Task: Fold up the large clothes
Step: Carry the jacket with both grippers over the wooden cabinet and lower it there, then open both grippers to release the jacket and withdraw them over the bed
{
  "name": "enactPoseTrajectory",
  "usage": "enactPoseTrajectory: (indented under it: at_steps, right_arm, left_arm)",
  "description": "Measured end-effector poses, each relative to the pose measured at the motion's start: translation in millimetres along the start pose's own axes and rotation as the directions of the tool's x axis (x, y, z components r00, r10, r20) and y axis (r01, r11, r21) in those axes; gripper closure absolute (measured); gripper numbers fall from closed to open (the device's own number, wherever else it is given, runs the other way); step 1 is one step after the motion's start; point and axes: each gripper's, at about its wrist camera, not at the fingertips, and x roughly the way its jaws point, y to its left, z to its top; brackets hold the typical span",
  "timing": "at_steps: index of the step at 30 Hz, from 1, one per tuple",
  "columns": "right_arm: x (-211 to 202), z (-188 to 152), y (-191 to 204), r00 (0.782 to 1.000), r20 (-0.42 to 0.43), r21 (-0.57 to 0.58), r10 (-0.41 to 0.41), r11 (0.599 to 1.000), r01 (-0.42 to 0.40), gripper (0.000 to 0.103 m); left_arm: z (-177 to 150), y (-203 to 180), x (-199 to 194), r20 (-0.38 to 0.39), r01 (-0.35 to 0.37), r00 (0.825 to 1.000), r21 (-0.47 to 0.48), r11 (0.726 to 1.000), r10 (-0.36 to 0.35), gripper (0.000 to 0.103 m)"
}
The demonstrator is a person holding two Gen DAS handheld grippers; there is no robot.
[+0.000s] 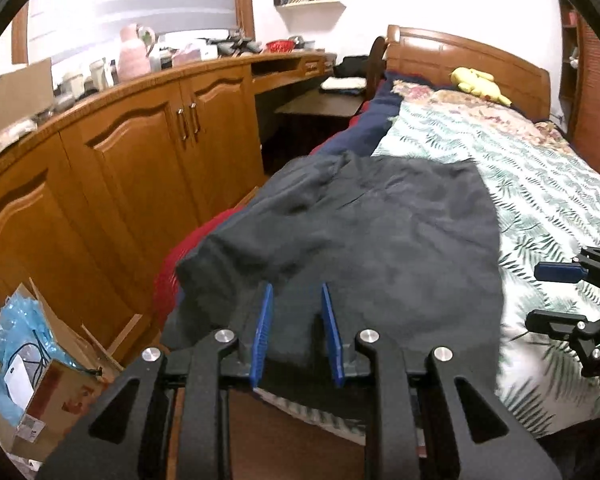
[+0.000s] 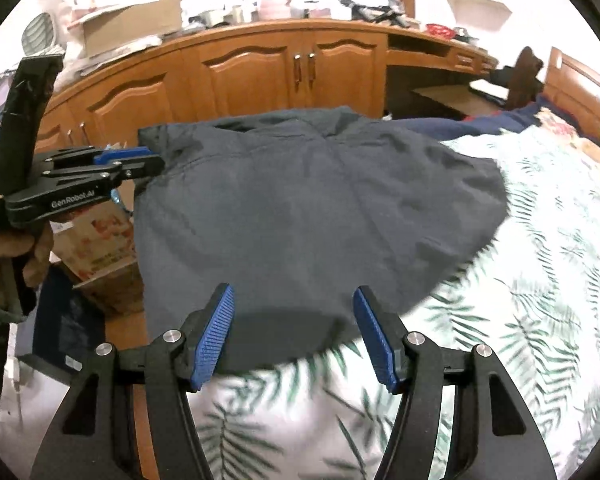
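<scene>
Box (image 1: 40, 384) holds, seemingly, blue plastic (image 1: 8, 332).

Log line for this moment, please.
garment: flat on bed | left gripper: open, empty | right gripper: open, empty | fold: not started

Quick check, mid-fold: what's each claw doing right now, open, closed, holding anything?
Left claw: partly open, empty, over the dark garment.
Right claw: open wide, empty, above the garment's near edge.
</scene>
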Motion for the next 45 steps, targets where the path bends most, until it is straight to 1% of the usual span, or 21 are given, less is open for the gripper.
enactPoseTrajectory:
  at_steps: [5,7,10,15,17,20,22,25,27,33,37,41,45]
  right_arm:
    - [-49,-18,-16,0.998,0.049,0.023,-0.041,0.999,0.039,0.039]
    - [-72,-28,-22,0.995,0.075,0.036,-0.058,0.998,0.055,0.034]
    - [-100,-44,-34,0.991,0.1,0.058,-0.084,0.995,0.078,0.03]
    - [-138,-76,-56,0.983,0.124,0.102,-0.135,0.987,0.122,0.022]
    - [-152,-91,-67,0.979,0.124,0.122,-0.162,0.982,0.147,0.019]
    - [-177,-116,-84,0.968,0.12,0.171,-0.221,0.965,0.2,0.016]
    - [-194,-133,-94,0.958,0.116,0.204,-0.264,0.95,0.237,0.015]
    - [-222,-156,-110,0.936,0.094,0.258,-0.338,0.917,0.305,0.014]
    - [-244,-174,-120,0.923,0.091,0.292,-0.373,0.896,0.333,0.014]
    - [-303,-219,-137,0.882,0.09,0.401,-0.462,0.828,0.393,0.014]
    - [-334,-240,-138,0.859,0.09,0.456,-0.504,0.788,0.415,0.014]
    - [-363,-259,-132,0.837,0.086,0.495,-0.541,0.752,0.435,0.014]
    - [-387,-270,-124,0.809,0.086,0.514,-0.581,0.721,0.464,0.011]
  left_arm:
    - [7,-37,-21,0.03,0.033,0.999,-0.005,0.999,-0.032,0.079]
    - [9,-57,-28,0.049,0.063,0.997,-0.001,0.998,-0.063,0.079]
    - [10,-91,-39,0.069,0.071,0.995,0.022,0.997,-0.072,0.079]
    - [9,-161,-59,0.088,0.146,0.984,0.095,0.985,-0.155,0.079]
    - [7,-192,-63,0.077,0.182,0.978,0.12,0.976,-0.192,0.079]
    - [1,-233,-66,0.061,0.234,0.967,0.153,0.96,-0.246,0.078]
    - [-2,-259,-69,0.059,0.258,0.961,0.173,0.951,-0.271,0.078]
    - [-8,-290,-74,0.045,0.298,0.949,0.18,0.937,-0.311,0.077]
    - [-12,-309,-78,0.032,0.332,0.939,0.184,0.925,-0.343,0.077]
    - [-29,-356,-96,0.01,0.372,0.924,0.213,0.903,-0.383,0.077]
    - [-36,-376,-113,-0.004,0.407,0.909,0.227,0.885,-0.417,0.077]
    - [-37,-391,-135,-0.003,0.423,0.901,0.235,0.875,-0.434,0.076]
    - [-33,-399,-163,0.02,0.448,0.885,0.241,0.861,-0.466,0.076]
